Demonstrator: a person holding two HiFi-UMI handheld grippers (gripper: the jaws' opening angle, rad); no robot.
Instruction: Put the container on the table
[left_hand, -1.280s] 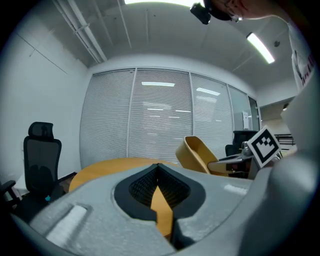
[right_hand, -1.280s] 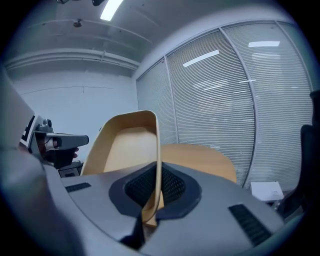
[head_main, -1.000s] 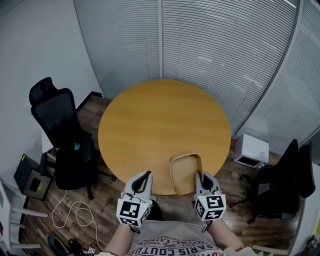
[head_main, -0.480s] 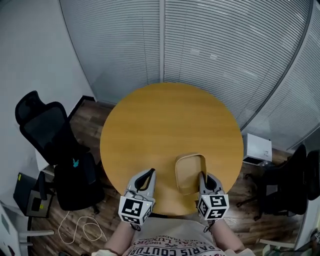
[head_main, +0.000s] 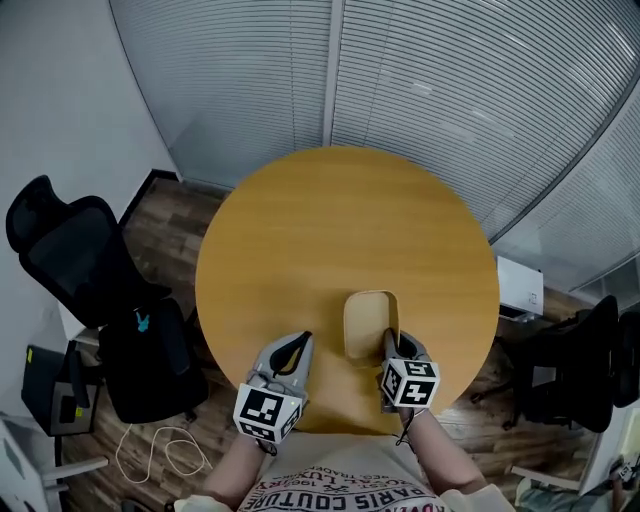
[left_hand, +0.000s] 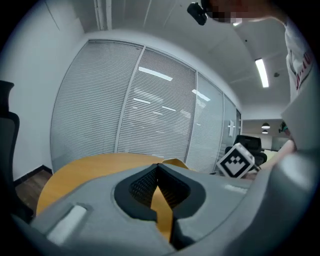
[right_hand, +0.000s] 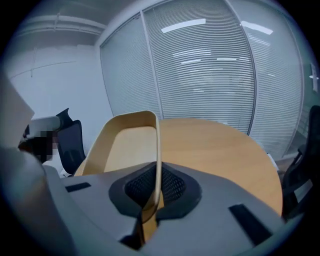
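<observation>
A light wooden container (head_main: 370, 324) with rounded corners is over the near part of the round wooden table (head_main: 330, 220). My right gripper (head_main: 389, 347) is shut on its near right rim. In the right gripper view the thin container wall (right_hand: 156, 150) runs up from between the jaws, with the table (right_hand: 220, 145) beyond it. I cannot tell whether its base touches the tabletop. To its left, my left gripper (head_main: 296, 346) is over the table's near edge, shut with nothing in it. In the left gripper view the left gripper (left_hand: 158, 169) has its jaws together, with the container (left_hand: 175, 163) just past them.
A black office chair (head_main: 90, 270) stands left of the table. Another chair (head_main: 585, 365) is at the right. On the floor lie a white box (head_main: 518, 290) at the right and a loose white cable (head_main: 160, 450) at the lower left. Glass walls with blinds curve behind the table.
Both grippers and the container have moved forward. The container hung past the table's near edge before; now it is fully over the tabletop.
</observation>
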